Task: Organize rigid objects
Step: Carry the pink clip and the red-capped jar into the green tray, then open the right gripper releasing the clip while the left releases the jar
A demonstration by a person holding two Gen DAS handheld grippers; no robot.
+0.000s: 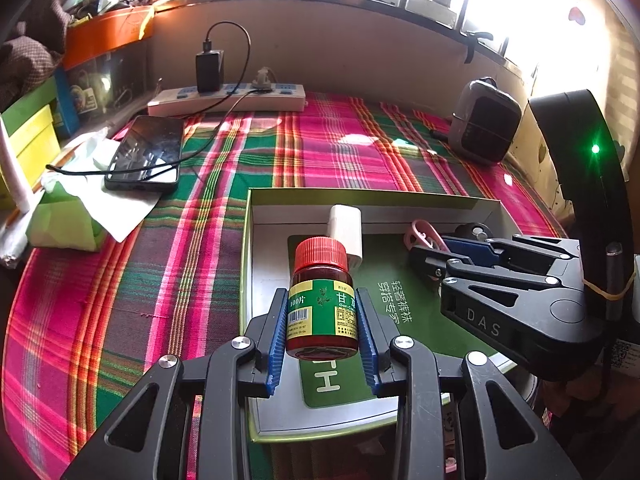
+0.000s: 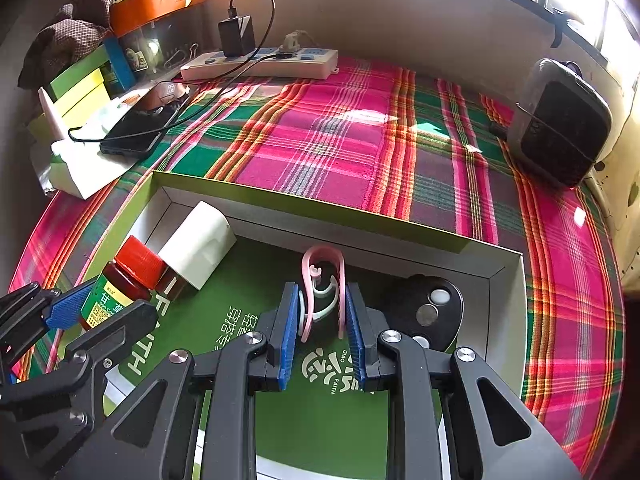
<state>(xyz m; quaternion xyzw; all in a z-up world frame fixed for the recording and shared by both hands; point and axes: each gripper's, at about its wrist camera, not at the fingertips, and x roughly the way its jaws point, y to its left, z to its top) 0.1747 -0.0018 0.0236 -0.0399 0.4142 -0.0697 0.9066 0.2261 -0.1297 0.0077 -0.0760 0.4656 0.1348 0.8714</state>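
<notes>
Inside the box (image 2: 508, 280), the bottle (image 2: 120, 284) is at the left, the white block (image 2: 196, 244) just behind it, the clip (image 2: 324, 292) in the middle, the round device (image 2: 432, 308) at the right. The power strip (image 2: 260, 64) lies well behind the box.

Left gripper (image 1: 322, 312) clamps red-capped bottle (image 1: 322, 300) upright over shallow box (image 1: 256, 264). Right gripper (image 1: 436, 256) at right, inside box beside pink clip (image 1: 420, 232); white block (image 1: 346, 228) beyond bottle.

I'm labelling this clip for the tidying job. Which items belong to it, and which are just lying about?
Job: medicine bottle in left gripper; pink clip between right gripper pads; white block; black remote; box.

Lying about: phone, power strip, tissues, speaker.
</notes>
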